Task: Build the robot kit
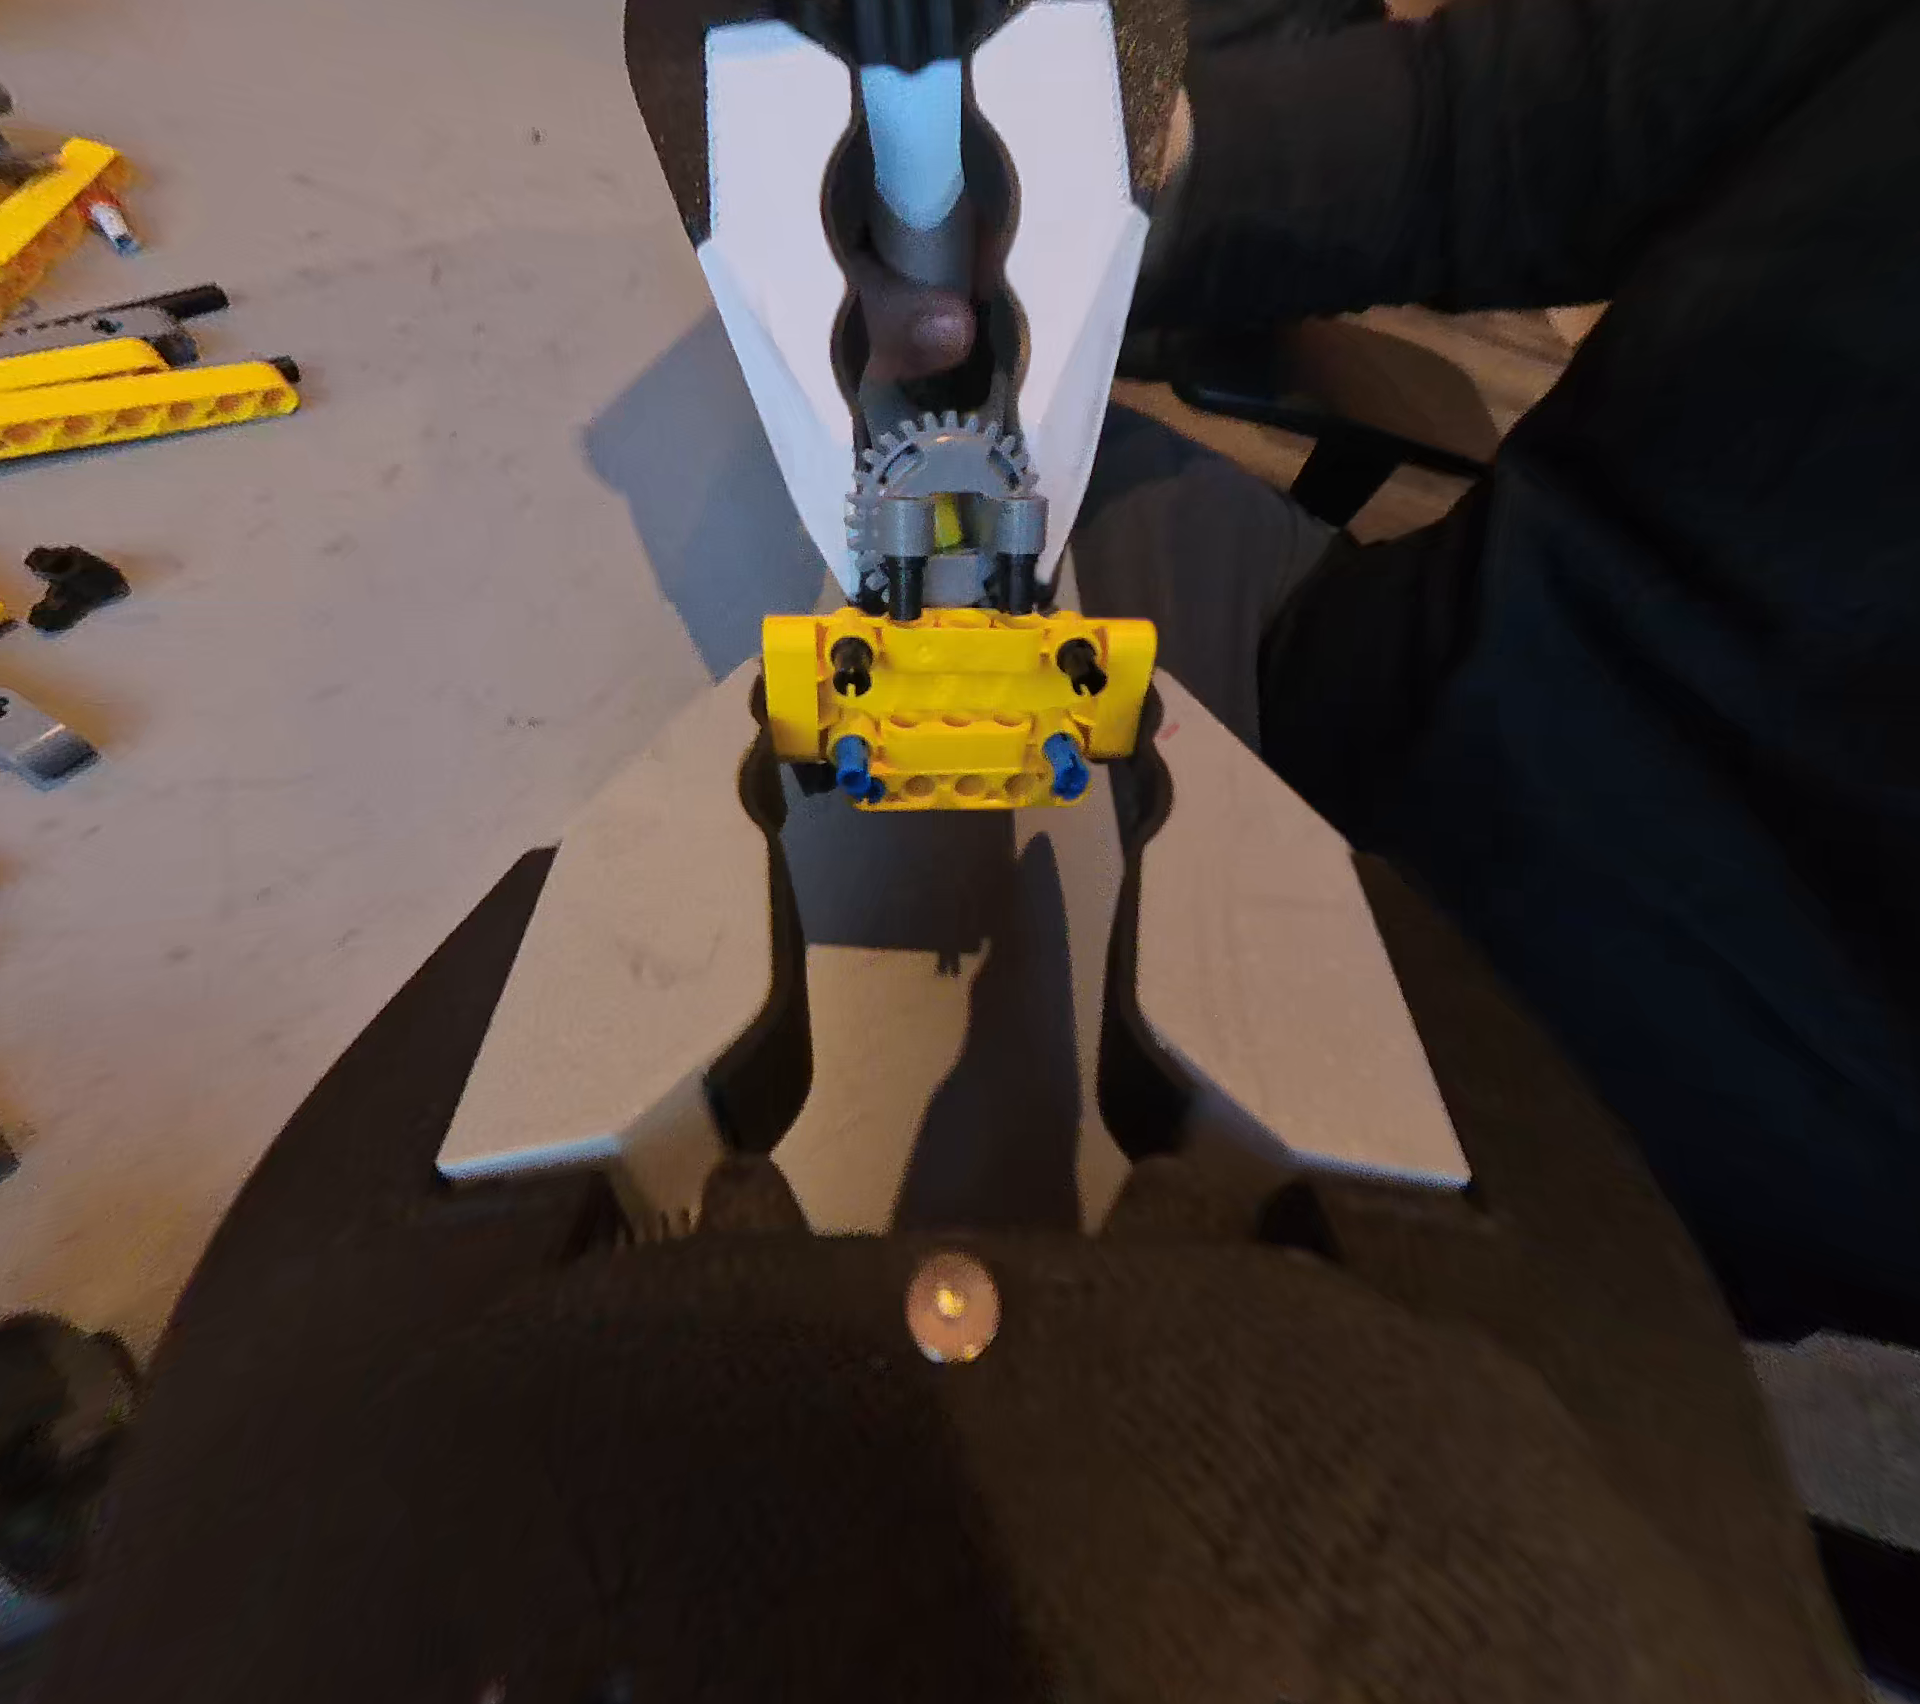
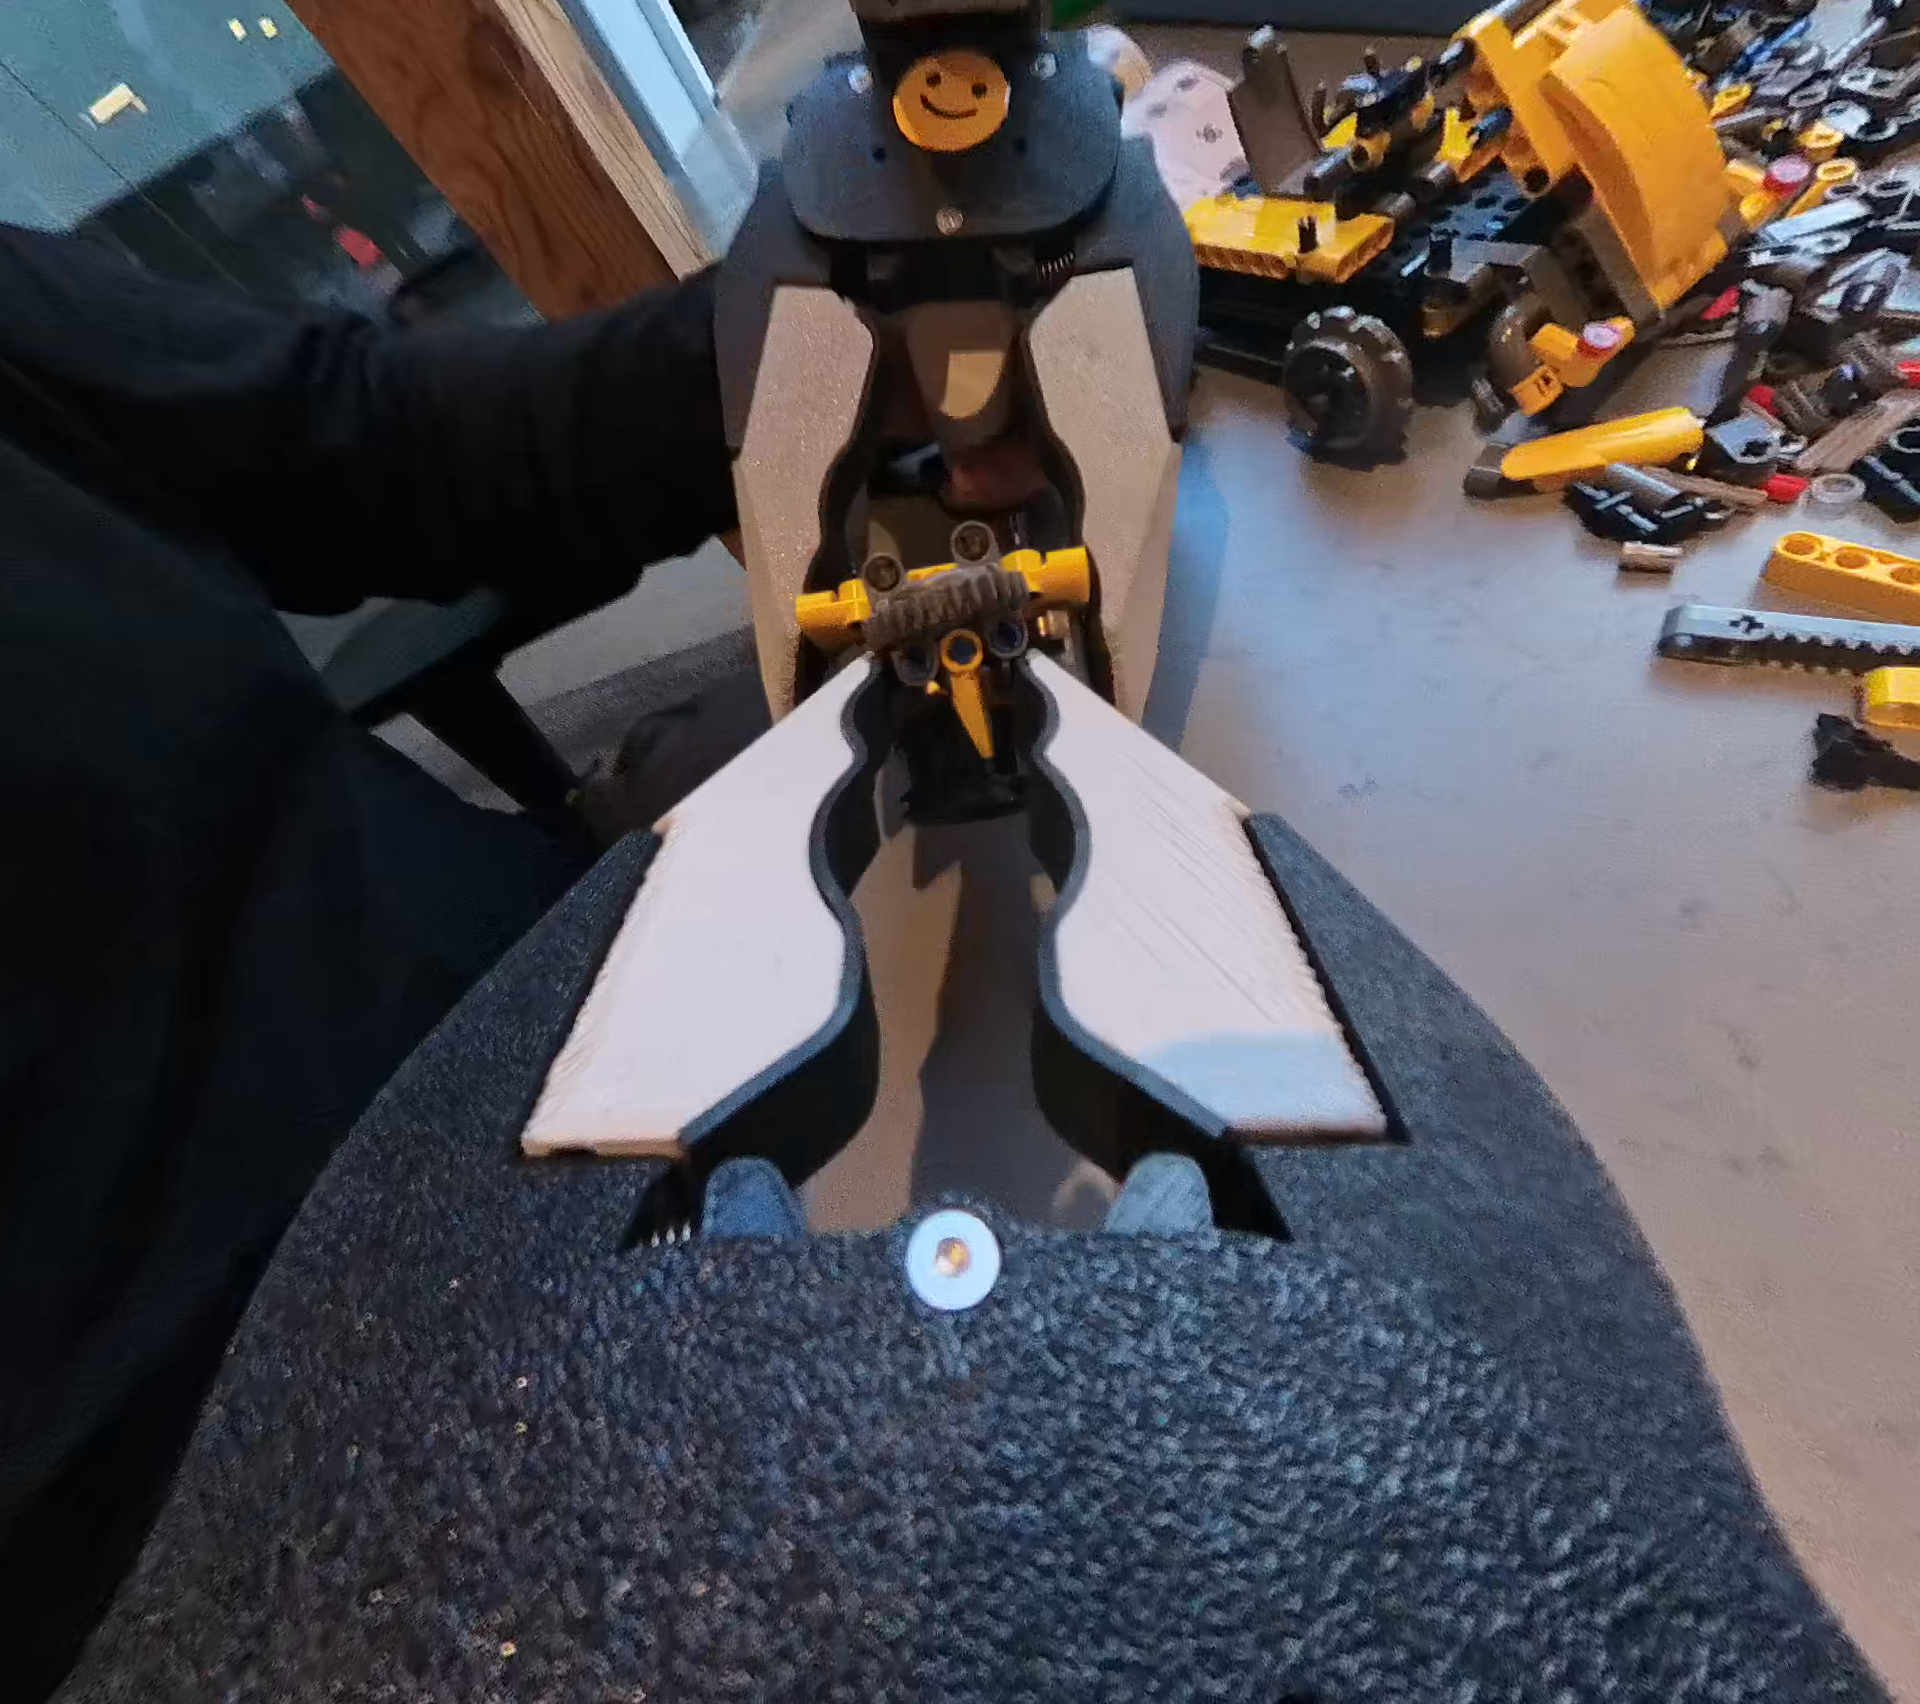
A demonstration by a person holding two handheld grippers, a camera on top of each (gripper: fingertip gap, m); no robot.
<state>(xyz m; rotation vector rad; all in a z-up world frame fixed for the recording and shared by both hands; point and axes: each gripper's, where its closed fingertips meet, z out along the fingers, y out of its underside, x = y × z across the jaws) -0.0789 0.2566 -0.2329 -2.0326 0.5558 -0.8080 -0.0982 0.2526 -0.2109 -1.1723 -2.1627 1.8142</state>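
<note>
two handheld grippers meet nose to nose above the pale table [image 1: 343, 823], both closed on one small building-brick assembly. in the left wrist view, the left gripper [image 1: 951, 719] points forward and level, its fingers narrowed onto the sides of the yellow brick block [image 1: 956, 709], which carries two black pins on its upper corners and two blue pins [image 1: 854, 766] lower down. facing it, the right gripper [image 1: 940, 542] tilts its white fingers down toward the block and pinches the grey gear section [image 1: 940, 480] fixed on top of it by short black axles. a person's black sleeve [image 1: 1455, 137] runs off to the right of the block, behind that gripper.

in the right wrist view, the right gripper [image 2: 951, 698] has its fingers nearly together around the dark end of the assembly, where a grey worm gear [image 2: 940, 605] sits on a yellow cross piece [image 2: 1049, 579] with a yellow pointed part [image 2: 971, 704] hanging below. the left gripper [image 2: 951, 615] stands opposite, upright, its pale fingers framing the same piece, a round yellow smiley badge [image 2: 951, 101] on its dark body.

right of the assembly, a half-built yellow and black toy vehicle [image 2: 1507, 200] rests on the table among scattered loose parts, with a grey toothed rack [image 2: 1787, 636] and a yellow beam [image 2: 1844, 574] nearer. loose yellow beams [image 1: 145, 407] lie well left of the block in the left wrist view.
</note>
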